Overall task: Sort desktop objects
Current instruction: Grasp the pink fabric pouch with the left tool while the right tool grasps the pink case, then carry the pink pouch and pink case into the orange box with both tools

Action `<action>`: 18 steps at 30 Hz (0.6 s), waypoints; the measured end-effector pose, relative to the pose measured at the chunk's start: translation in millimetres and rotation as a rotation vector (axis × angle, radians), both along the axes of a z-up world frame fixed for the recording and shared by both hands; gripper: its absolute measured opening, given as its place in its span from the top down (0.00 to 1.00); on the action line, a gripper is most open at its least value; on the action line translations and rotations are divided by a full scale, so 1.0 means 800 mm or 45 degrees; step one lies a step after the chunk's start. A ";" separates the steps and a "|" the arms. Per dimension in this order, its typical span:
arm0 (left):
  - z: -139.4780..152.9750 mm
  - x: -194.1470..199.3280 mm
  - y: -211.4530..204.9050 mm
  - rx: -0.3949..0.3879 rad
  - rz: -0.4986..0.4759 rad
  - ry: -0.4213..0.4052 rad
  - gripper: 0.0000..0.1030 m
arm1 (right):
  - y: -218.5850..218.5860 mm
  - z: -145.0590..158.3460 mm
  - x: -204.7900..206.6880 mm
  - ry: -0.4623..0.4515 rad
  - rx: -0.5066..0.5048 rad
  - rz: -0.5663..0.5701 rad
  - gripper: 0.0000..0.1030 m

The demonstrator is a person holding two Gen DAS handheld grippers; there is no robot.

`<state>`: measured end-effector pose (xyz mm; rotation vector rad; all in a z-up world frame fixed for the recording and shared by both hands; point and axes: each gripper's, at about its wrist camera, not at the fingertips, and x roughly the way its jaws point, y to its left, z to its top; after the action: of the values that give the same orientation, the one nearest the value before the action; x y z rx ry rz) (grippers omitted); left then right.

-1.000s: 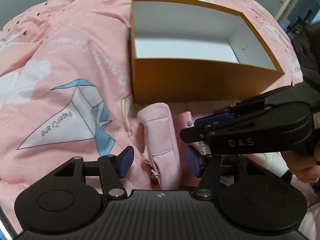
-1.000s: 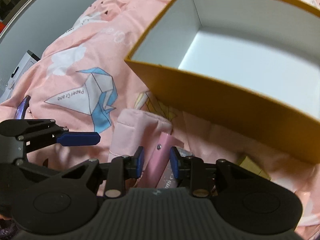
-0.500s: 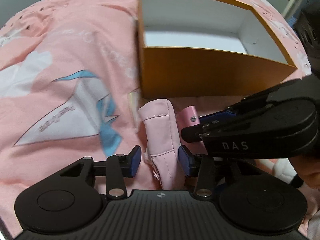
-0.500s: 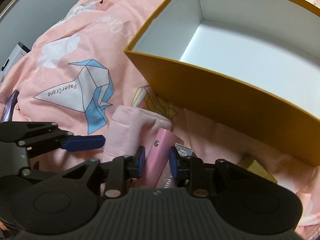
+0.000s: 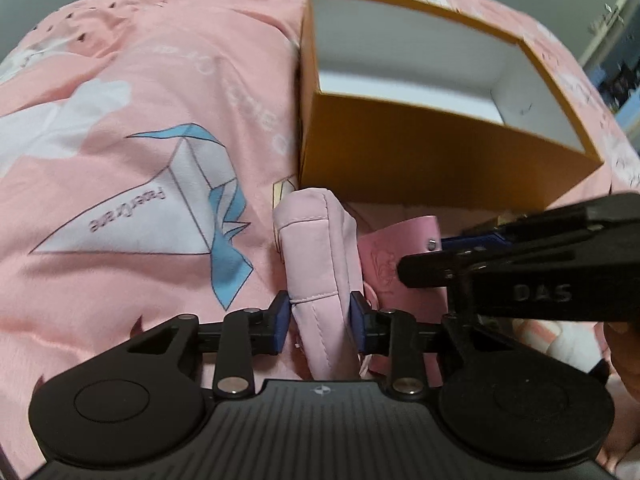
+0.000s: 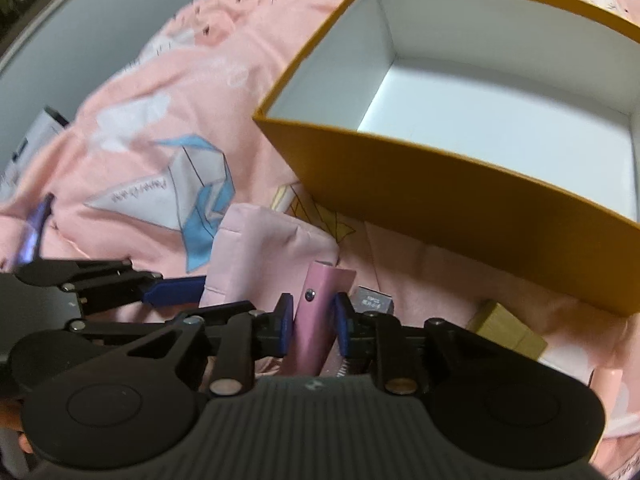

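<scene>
My left gripper [image 5: 320,316] is shut on a soft pale pink pouch [image 5: 316,252] that stands on edge just in front of the orange box [image 5: 420,160]. My right gripper [image 6: 311,320] is shut on a pink leather case with a snap button [image 6: 316,312]; the case shows in the left wrist view [image 5: 396,264] right of the pouch. The pouch also shows in the right wrist view [image 6: 260,256], with the left gripper's blue finger [image 6: 176,294] against it. The orange box [image 6: 440,184] has a white inside with nothing seen in it.
Everything lies on a pink bedspread with a paper crane print [image 5: 160,208]. A small grey packet [image 6: 372,300] and a gold block [image 6: 508,332] lie right of the pink case. A purple object [image 6: 36,232] lies at far left. The holder's hand [image 5: 624,352] is at right.
My left gripper has closed on the pink pouch and come nearer the box. My right gripper has stayed shut on the pink case and has lifted it slightly.
</scene>
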<state>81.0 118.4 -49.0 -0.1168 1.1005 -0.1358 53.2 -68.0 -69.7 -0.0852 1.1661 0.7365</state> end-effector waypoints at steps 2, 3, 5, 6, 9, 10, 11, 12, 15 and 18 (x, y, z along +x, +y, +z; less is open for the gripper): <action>0.011 -0.004 0.002 0.007 0.014 -0.039 0.67 | -0.006 0.009 -0.001 -0.009 0.035 -0.009 0.80; 0.020 -0.007 0.003 0.016 0.013 -0.066 0.68 | -0.010 0.014 -0.001 -0.012 0.055 -0.017 0.81; 0.039 -0.012 0.004 0.024 0.010 -0.109 0.68 | -0.018 0.029 -0.003 -0.034 0.106 -0.019 0.81; 0.050 -0.014 0.003 0.026 0.001 -0.129 0.68 | -0.020 0.036 -0.004 -0.047 0.120 -0.020 0.81; 0.078 -0.018 -0.003 0.068 -0.011 -0.201 0.68 | -0.030 0.058 -0.004 -0.066 0.178 -0.025 0.81; 0.089 -0.021 -0.004 0.085 -0.016 -0.231 0.68 | -0.034 0.066 -0.003 -0.064 0.203 -0.028 0.81; 0.098 -0.022 -0.006 0.097 -0.020 -0.260 0.68 | -0.038 0.074 -0.001 -0.064 0.232 -0.032 0.81; 0.107 -0.023 -0.007 0.104 -0.023 -0.285 0.68 | -0.041 0.081 0.001 -0.066 0.252 -0.036 0.81; 0.129 -0.014 -0.017 0.100 -0.025 -0.342 0.68 | -0.051 0.104 0.007 -0.093 0.292 -0.042 0.81; 0.152 0.002 -0.018 0.105 -0.027 -0.375 0.68 | -0.063 0.134 0.023 -0.119 0.322 -0.062 0.82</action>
<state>82.9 104.0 72.3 -0.0099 0.8123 -0.1221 71.5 -118.6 37.1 0.1192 0.9751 0.8225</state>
